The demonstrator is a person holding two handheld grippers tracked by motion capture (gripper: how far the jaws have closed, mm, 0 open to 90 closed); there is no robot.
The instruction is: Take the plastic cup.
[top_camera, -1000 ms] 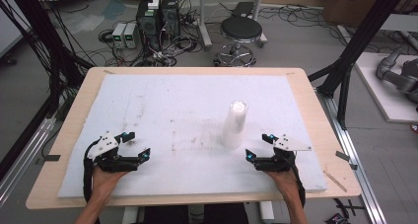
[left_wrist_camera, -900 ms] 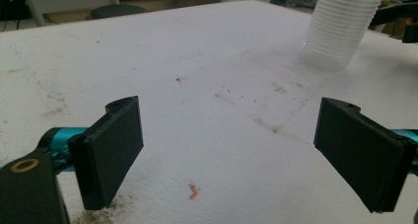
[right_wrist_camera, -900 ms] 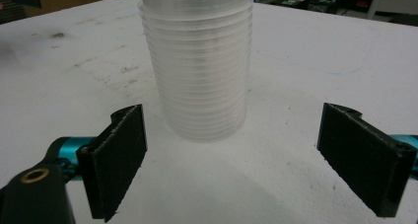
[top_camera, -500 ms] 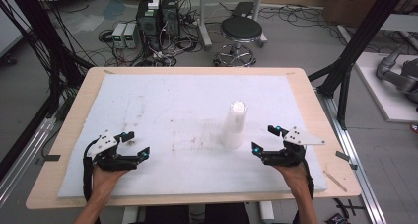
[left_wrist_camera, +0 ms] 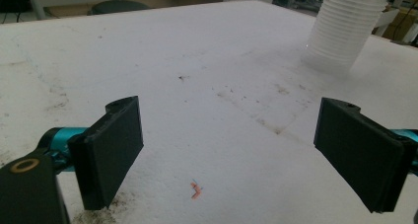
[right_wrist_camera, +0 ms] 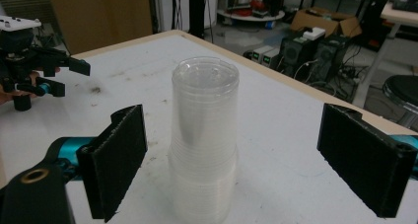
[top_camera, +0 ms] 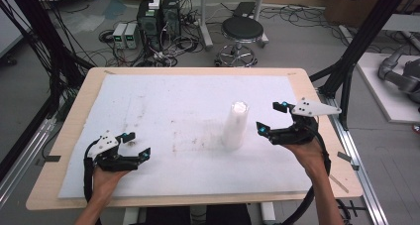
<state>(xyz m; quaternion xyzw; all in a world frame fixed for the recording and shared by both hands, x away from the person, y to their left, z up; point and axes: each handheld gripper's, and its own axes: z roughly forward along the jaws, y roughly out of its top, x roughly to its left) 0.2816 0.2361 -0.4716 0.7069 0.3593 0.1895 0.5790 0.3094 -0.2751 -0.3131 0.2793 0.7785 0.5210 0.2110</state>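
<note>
Clear plastic cups, nested upside down in one tall stack (top_camera: 236, 126), stand upright right of the middle of the white surface (top_camera: 163, 101). My right claw (top_camera: 270, 120) hangs just right of the stack, jaws wide apart and facing it. My left claw (top_camera: 134, 145), also spread and empty, sits well to the stack's left. I'd square the right jaws on the top cup — squeezing gently, since thin plastic buckles — and lift straight.
</note>
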